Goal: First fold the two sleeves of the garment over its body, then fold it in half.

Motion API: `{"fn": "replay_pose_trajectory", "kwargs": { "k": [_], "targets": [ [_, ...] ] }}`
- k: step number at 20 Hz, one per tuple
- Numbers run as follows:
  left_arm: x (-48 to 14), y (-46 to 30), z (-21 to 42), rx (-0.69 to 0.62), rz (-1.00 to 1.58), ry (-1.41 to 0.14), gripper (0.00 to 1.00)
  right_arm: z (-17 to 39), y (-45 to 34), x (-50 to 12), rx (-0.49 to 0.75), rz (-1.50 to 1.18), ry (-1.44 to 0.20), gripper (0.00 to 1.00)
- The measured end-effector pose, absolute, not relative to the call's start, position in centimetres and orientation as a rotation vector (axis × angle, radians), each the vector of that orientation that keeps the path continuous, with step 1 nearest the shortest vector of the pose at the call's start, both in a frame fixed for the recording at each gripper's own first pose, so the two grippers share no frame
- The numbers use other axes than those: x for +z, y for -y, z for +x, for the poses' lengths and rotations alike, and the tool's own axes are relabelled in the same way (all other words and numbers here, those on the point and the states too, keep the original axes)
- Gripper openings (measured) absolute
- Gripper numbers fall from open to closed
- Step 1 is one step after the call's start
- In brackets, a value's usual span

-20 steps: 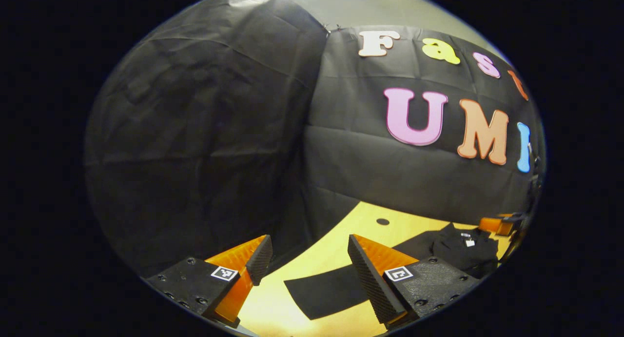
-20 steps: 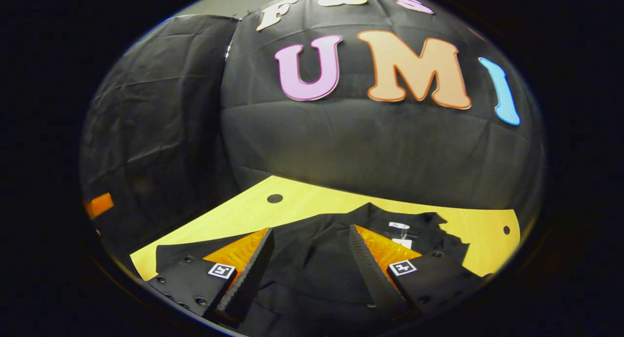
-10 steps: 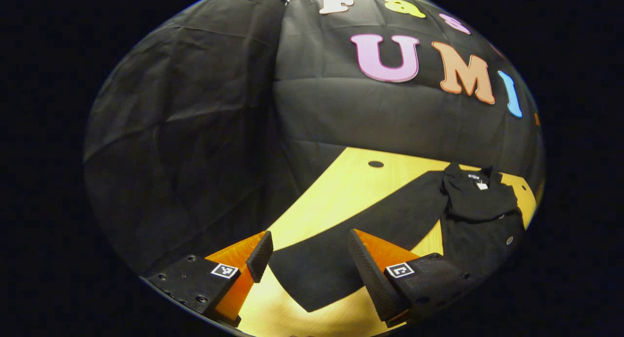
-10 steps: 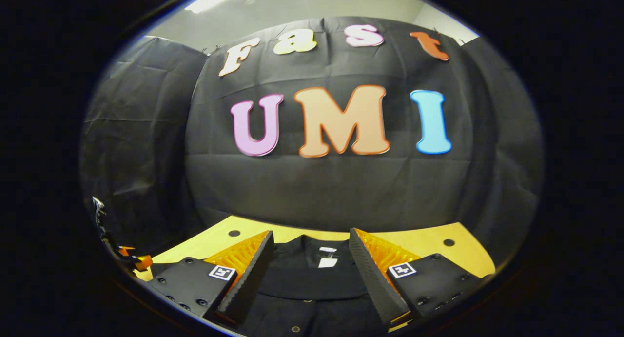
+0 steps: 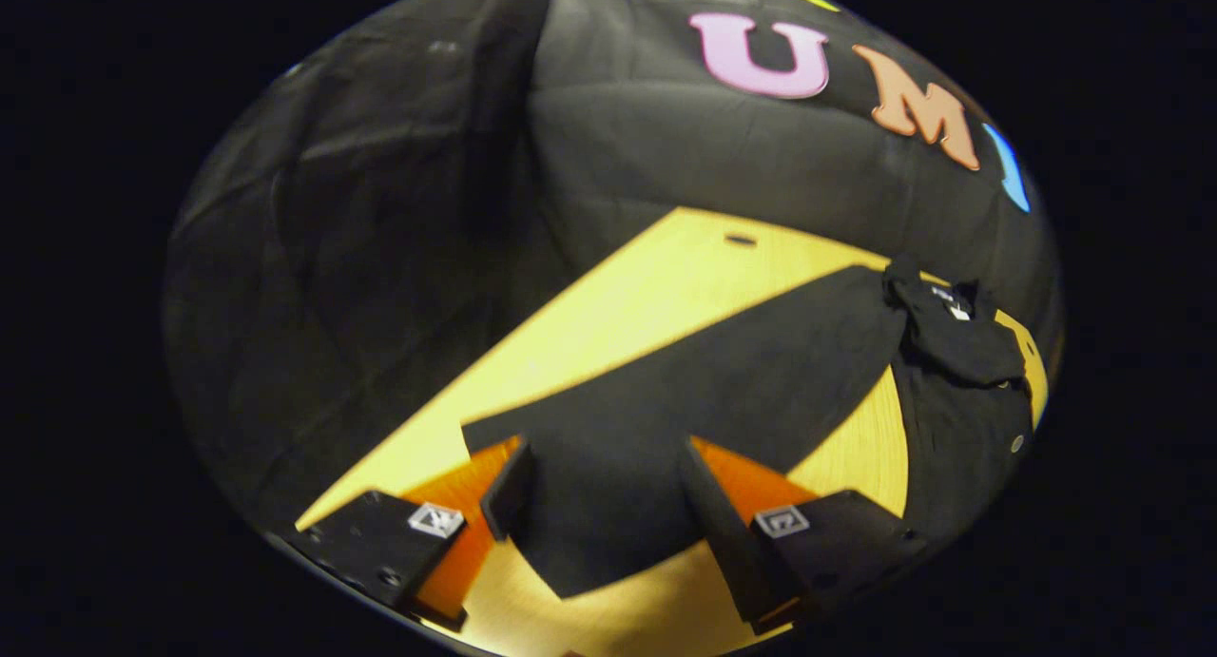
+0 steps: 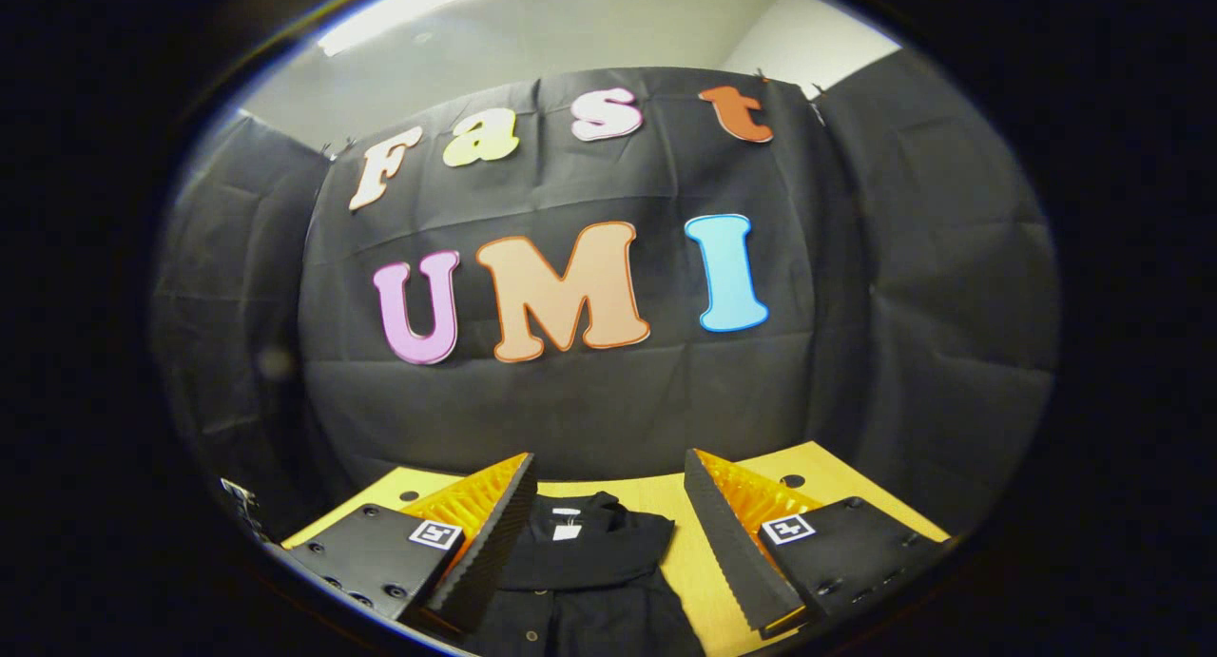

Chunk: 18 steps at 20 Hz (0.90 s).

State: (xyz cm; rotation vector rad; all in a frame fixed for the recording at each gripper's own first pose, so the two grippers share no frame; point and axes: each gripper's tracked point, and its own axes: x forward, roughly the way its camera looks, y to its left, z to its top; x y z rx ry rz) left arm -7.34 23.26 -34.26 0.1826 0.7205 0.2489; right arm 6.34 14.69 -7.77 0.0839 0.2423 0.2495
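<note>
My left gripper view is blurred, and the dark garment (image 5: 761, 381) gives little detail; I make out one sleeve (image 5: 608, 467) spread flat across the yellow table (image 5: 627, 296), its cuff end lying between the wide-open fingers of my left gripper (image 5: 599, 505), which grips nothing. In the right gripper view, the garment's lower body is cut off; the collar (image 6: 580, 533) lies between the right gripper's (image 6: 608, 543) spread, empty fingers.
</note>
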Motion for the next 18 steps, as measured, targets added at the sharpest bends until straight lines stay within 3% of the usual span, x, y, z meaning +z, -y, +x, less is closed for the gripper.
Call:
{"fn": "replay_pose_trajectory", "kwargs": {
  "k": [4,6,7,8,9,11,13,18],
  "targets": [
    [-34.4,-22.9,-7.9,0.241,0.158,-0.748,0.94,5.9,-12.7,-7.7,0.227,0.117,-0.246,0.97],
    [-34.8,-22.2,-7.8,0.225,0.156,-0.759,0.80,5.9,-12.0,-7.7,0.226,0.125,-0.261,0.94],
    [-34.9,-21.8,-7.7,0.213,0.155,-0.763,0.65,5.6,-11.6,-7.4,0.222,0.133,-0.261,0.94],
    [-35.1,-21.3,-7.6,0.201,0.149,-0.769,0.60,5.5,-11.1,-7.1,0.216,0.141,-0.258,0.97],
    [-35.0,-21.0,-7.2,0.200,0.140,-0.767,0.41,5.7,-10.7,-6.8,0.209,0.146,-0.256,0.97],
    [-35.0,-21.0,-6.8,0.209,0.097,-0.759,0.17,5.7,-10.1,-6.8,0.197,0.149,-0.261,0.98],
    [-34.7,-21.2,-6.3,0.229,0.029,-0.737,0.01,5.6,-9.2,-6.7,0.187,0.139,-0.264,0.94],
    [-34.6,-21.7,-5.9,0.303,-0.195,-0.755,0.00,5.7,-7.4,-6.4,0.163,0.113,-0.265,0.94]
  ]
}}
